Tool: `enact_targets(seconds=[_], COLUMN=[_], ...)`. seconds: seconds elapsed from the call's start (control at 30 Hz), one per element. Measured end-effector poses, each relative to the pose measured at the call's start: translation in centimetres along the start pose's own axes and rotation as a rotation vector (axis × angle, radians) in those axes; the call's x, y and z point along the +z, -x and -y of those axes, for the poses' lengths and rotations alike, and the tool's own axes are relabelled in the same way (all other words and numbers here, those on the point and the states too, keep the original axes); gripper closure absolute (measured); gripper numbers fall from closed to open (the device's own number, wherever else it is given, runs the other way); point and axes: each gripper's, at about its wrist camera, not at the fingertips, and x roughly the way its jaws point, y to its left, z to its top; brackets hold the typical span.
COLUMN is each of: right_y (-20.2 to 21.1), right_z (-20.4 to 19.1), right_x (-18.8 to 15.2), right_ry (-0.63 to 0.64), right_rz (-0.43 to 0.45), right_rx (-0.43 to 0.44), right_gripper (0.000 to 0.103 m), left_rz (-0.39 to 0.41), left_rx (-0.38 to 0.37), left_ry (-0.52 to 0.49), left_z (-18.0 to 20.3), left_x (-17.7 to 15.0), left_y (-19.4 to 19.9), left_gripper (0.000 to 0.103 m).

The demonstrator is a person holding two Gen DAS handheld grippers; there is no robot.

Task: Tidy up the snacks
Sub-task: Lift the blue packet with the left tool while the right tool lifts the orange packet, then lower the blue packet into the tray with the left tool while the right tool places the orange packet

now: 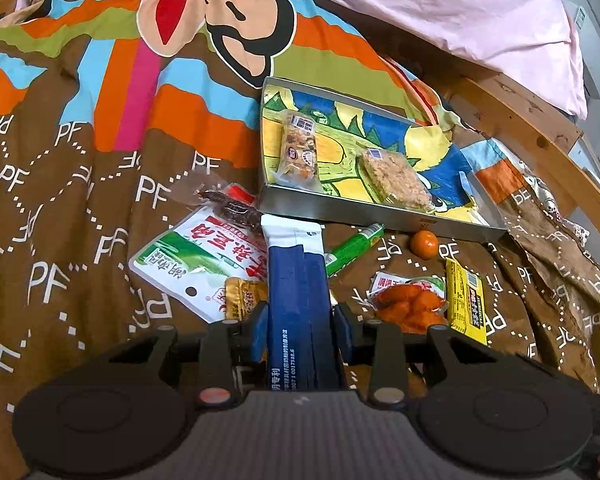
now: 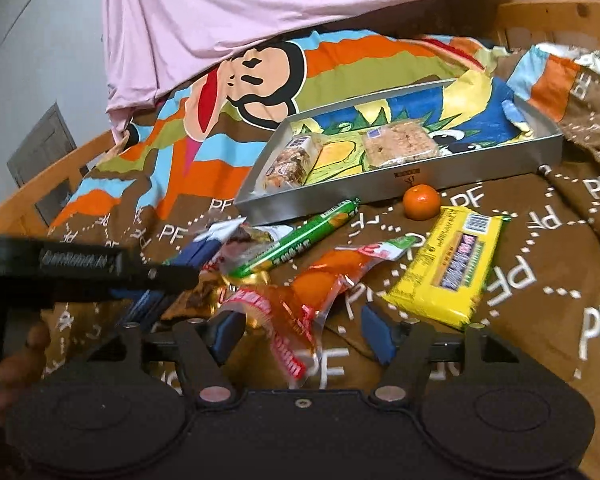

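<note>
The left gripper [image 1: 300, 330] has its fingers [image 1: 260, 330] closed partway on a blue-and-white sachet pack [image 1: 296, 280], which runs forward between the blue pads and ends just short of the metal tray [image 1: 340, 210]. The pads press on both sides of the pack.

The right gripper [image 2: 300, 334] has its fingers [image 2: 374, 332] well apart and grips nothing. An orange snack packet [image 2: 312, 292] lies on the bed cover [image 2: 540, 280] between the two fingers; the left pad stands close to its crinkled edge, and contact cannot be confirmed.

The tray rests on the bed cover. It holds two wrapped bars: a nut bar [image 2: 290, 164] at its left end and a pale cereal bar [image 2: 400, 144] near the middle, lying apart from each other.

In front of the tray, on the cover, lie:
- a small orange fruit [image 2: 421, 201], just beside the tray wall;
- a green stick snack [image 2: 300, 240], lying diagonally;
- a yellow packet [image 2: 448, 268], to the right of the orange packet;
- a white-and-green pouch [image 1: 196, 260], to the left of the sachet pack;
- a dark sausage stick [image 1: 236, 212], overlapping the pouch's upper edge.
</note>
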Motion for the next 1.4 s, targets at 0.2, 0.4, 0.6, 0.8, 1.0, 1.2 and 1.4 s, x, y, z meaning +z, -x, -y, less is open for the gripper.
enact_targets(seconds=[0.2,0.4,0.6,0.8,1.0,1.2,1.4], right_y=[-2.2,-1.4,-1.6,-4.1,-5.8,-4.7,-3.0], right_z=[1.0,0.8,0.2,0.2,0.1,0.5,0.2], right_x=[1.3,1.6,2.6,3.0,2.4,1.6,2.3], right_ry=[-0.160,-0.206,-0.239,-0.266,-0.248,-0.237,-0.198], right_rz=[-0.070,-0.145,-0.152,-0.169,-0.169,-0.117,-0.058], right_rx=[0.087,0.158,0.157,0.044,-0.029,-0.028,-0.016], right_gripper=[0.031,0.019,0.016,0.022,0.045,0.069,0.070], left_rz=[0.002,0.008,0.015,0.016,0.020,0.028,0.042], left_rx=[0.009,0.023,0.024,0.023,0.021,0.018,0.008], left_ry=[0.006,0.027,0.022,0.016,0.013,0.000,-0.007], left_z=[-0.7,-1.7,-2.0,-2.1,-1.9,-1.2,-0.1], left_x=[-0.1,0.1,0.1,0.0,0.1,0.2,1.1], left_y=[0.3,0.4,0.6,0.7,0.7,0.7,0.4], left_gripper=[0.065,0.065,0.065,0.065,0.065,0.065,0.065])
